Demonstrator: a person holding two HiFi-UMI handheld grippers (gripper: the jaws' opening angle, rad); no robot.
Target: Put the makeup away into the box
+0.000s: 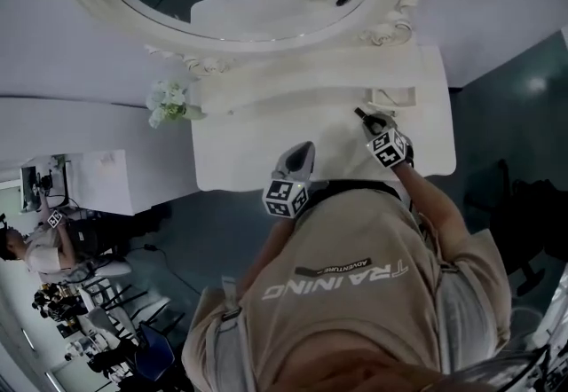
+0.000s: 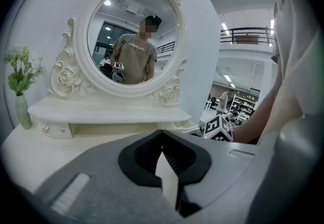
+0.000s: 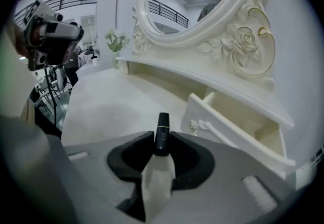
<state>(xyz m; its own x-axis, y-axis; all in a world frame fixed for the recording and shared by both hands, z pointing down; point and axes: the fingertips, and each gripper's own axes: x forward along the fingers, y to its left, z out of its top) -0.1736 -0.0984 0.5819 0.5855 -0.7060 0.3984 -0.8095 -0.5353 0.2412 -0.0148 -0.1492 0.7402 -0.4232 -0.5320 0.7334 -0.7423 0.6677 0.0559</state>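
Looking down from the head view, I get the whole white dressing table (image 1: 257, 151) and the person's beige T-shirt (image 1: 355, 293). The shirt is printed "TRAINING" in big white letters with a smaller "ADVENTURE" beside it, both upside down from there; neither gripper view gives that print clearly. Only the right gripper view shows the grip. The right gripper (image 3: 162, 141) has its 2 dark jaws pressed on a slim black tube (image 3: 162, 125) with a thin gold band. The black tube stands upright between them above the bare tabletop, just beside the small white drawer (image 3: 223, 127) that is pulled open at the table's right end. The tube carries small pale print that I can't read. The part of the drawer's inside that I can see is plain cream wall. The left gripper view shows what the others hide: the left gripper (image 2: 162, 132) has its jaw tips together with nothing between them, and it hangs over the front of the table. That view also shows 1 slender pale green vase (image 2: 21, 112) at the left end of the shelf, holding white flowers and green leaves. Behind the shelf is the ornate oval white mirror (image 2: 134, 40) with carved roses, which reflects the person.
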